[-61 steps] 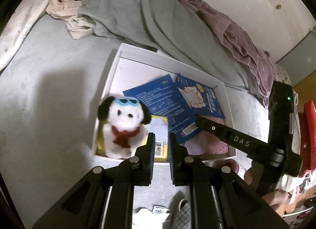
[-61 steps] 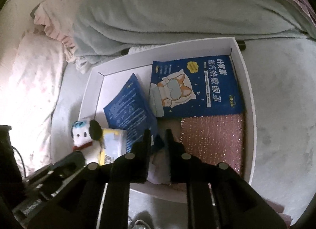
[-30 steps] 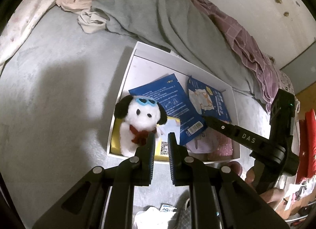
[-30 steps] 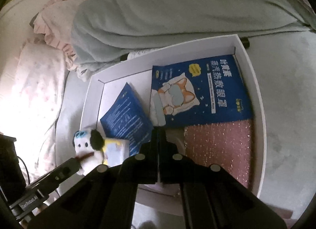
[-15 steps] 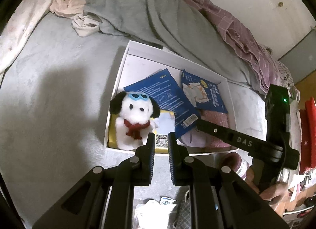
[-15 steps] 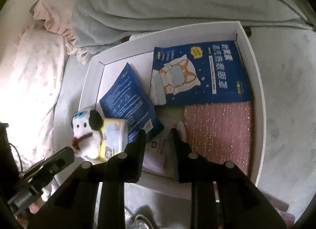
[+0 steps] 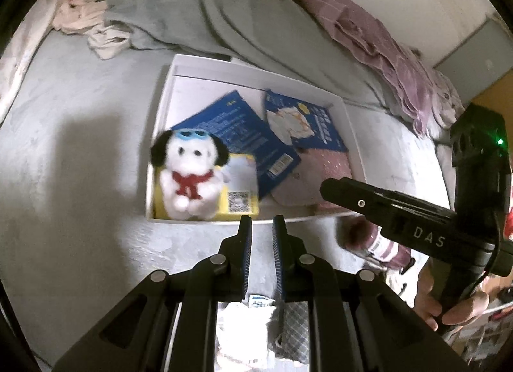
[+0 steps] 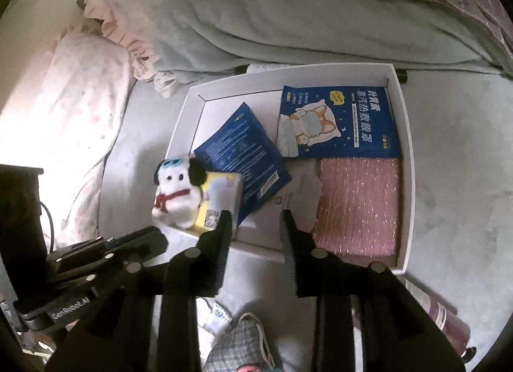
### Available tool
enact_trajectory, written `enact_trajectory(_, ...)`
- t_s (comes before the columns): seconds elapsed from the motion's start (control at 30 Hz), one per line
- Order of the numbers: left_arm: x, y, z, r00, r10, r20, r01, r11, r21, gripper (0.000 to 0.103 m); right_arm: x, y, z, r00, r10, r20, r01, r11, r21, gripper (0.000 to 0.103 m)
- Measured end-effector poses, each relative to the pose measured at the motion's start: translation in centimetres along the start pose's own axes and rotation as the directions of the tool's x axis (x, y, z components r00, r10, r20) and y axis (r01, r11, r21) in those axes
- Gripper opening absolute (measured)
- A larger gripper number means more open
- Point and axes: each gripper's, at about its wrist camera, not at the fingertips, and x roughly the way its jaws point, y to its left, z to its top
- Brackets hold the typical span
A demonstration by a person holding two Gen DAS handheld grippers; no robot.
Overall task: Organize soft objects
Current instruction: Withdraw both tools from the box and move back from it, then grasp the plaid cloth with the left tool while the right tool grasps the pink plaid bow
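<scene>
White box (image 8: pixel 404 147) sits on grey bed sheet (image 7: pixel 80 154), w/ green blanket (image 8: pixel 288 19) bunched along its far side and pink pillow (image 8: pixel 57 122) off to the left.

In the box: plush dog (image 8: pixel 174 194) (white, black ears, red scarf, blue goggles) at near-left corner, sitting on yellow pack (image 8: pixel 221 202). Blue pouch (image 8: pixel 243 154) lies tilted just right of the dog, overlapping the yellow pack. 2nd blue pouch w/ cartoon print (image 8: pixel 346 125) lies flat at far right. Pink glitter pad (image 8: pixel 359 208) at near right, touching that pouch's near edge. Pale item (image 8: pixel 301 192) lies between blue pouch and pink pad; can't tell what it is.

Left gripper (image 7: pixel 261 227) hovers just outside box's near wall, jaws nearly together w/ a narrow gap, nothing in them.

Right gripper (image 8: pixel 255 216) hangs over near edge of box, jaws apart and opening, nothing clamped; pale item is visible under the gap. Hand (image 7: pixel 449 304) grips its handle at right in left-wrist view.
</scene>
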Motion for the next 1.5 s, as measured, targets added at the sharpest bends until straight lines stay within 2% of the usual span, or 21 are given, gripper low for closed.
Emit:
enact_trajectory(0.1,0.2,-0.6,-0.3,1.0,0.001,-0.015,0.0,1.0,0.03,0.012,-1.0,0.1,-0.6,1.0,-0.007,0.019,0.007,1.0,0.0,0.038)
enact_trajectory(0.17,0.3,-0.9,-0.5,1.0,0.015,-0.016,-0.014,0.999,0.046,0.012,-1.5,0.1,-1.2,1.0,-0.005,0.03,0.005,1.0,0.001,0.044)
enact_trajectory(0.33,0.5,-2.0,-1.0,0.999,0.033,-0.018,-0.032,0.996,0.078,0.013,-3.7,-0.7,-4.5,0.992,-0.065,0.105,0.07,0.996,-0.046,0.051)
enact_trajectory(0.4,0.7,-2.8,-1.1,0.999,0.029,-0.021,-0.027,0.995,0.092,0.015,-5.0,-1.6,-6.5,0.985,-0.076,0.156,0.087,0.994,-0.062,0.054)
enact_trajectory(0.5,0.8,-4.1,-1.2,0.999,0.032,-0.011,-0.031,0.994,0.106,0.015,-6.8,-3.2,-9.6,0.964,-0.084,0.253,0.104,0.992,-0.068,0.066)
enact_trajectory(0.53,0.8,-4.6,-1.3,0.999,0.038,-0.006,-0.037,0.993,0.112,0.016,-7.3,-3.7,-10.7,0.952,-0.107,0.288,0.13,0.99,-0.06,0.075)
enact_trajectory(0.57,0.8,-5.1,-1.5,0.999,0.049,-0.003,-0.049,0.992,0.114,0.016,-8.0,-4.1,-12.0,0.929,-0.158,0.335,0.179,0.983,-0.032,0.084)
enact_trajectory(0.6,0.8,-5.7,-1.8,0.998,0.063,0.001,-0.062,0.992,0.109,0.016,-8.4,-4.4,-12.9,0.911,-0.193,0.364,0.211,0.977,-0.012,0.087)
enact_trajectory(0.7,0.9,-7.0,-3.0,0.997,0.071,0.024,-0.074,0.99,0.12,0.017,-9.1,-4.5,-15.3,0.841,-0.306,0.445,0.338,0.941,0.009,0.089)
enact_trajectory(0.73,1.1,-7.4,-3.4,0.997,0.071,0.026,-0.074,0.99,0.123,0.017,-9.0,-4.5,-15.8,0.827,-0.343,0.447,0.376,0.927,0.015,0.089)
enact_trajectory(0.77,1.2,-7.6,-3.7,0.997,0.069,0.029,-0.072,0.99,0.122,0.017,-8.9,-4.6,-16.3,0.802,-0.388,0.454,0.414,0.909,0.045,0.089)
enact_trajectory(0.83,1.4,-8.2,-4.4,0.997,0.06,0.047,-0.065,0.991,0.114,0.023,-8.8,-4.8,-16.9,0.781,-0.441,0.442,0.447,0.889,0.098,0.089)
enact_trajectory(0.87,1.6,-8.5,-4.7,0.997,0.06,0.053,-0.066,0.991,0.112,0.027,-8.8,-5.1,-17.1,0.786,-0.433,0.441,0.43,0.896,0.113,0.089)
enact_trajectory(0.9,1.7,-8.7,-5.0,0.996,0.061,0.06,-0.067,0.991,0.113,0.034,-8.9,-5.7,-17.4,0.804,-0.391,0.448,0.379,0.917,0.12,0.089)
enact_trajectory(0.93,1.9,-9.1,-5.4,0.996,0.061,0.066,-0.068,0.991,0.119,0.037,-8.8,-6.1,-17.5,0.813,-0.367,0.452,0.347,0.929,0.13,0.089)
enact_trajectory(1.03,2.9,-10.4,-6.4,0.998,0.031,0.058,-0.04,0.988,0.148,0.037,-9.1,-7.8,-18.3,0.828,-0.291,0.48,0.238,0.956,0.169,0.089)
enact_trajectory(1.13,3.7,-11.1,-7.1,0.999,0.021,0.037,-0.027,0.987,0.16,0.037,-9.0,-9.0,-19.0,0.836,-0.267,0.48,0.191,0.961,0.201,0.089)
enact_trajectory(1.23,4.1,-11.3,-7.5,0.997,0.067,0.047,-0.074,0.983,0.166,0.037,-8.8,-10.5,-19.6,0.85,-0.269,0.452,0.17,0.954,0.248,0.089)
enact_trajectory(1.33,4.5,-11.3,-8.1,0.995,0.083,0.048,-0.09,0.983,0.159,0.037,-9.1,-12.0,-20.5,0.848,-0.279,0.45,0.145,0.94,0.31,0.089)
enact_trajectory(1.43,5.1,-11.2,-8.6,0.997,0.069,0.019,-0.071,0.985,0.158,0.037,-8.7,-12.1,-20.4,0.84,-0.344,0.42,0.212,0.92,0.33,0.089)
enact_trajectory(1.5,5.3,-11.4,-8.8,0.998,0.066,0.017,-0.068,0.984,0.167,0.037,-8.1,-11.6,-20.8,0.847,-0.348,0.402,0.231,0.922,0.312,0.089)
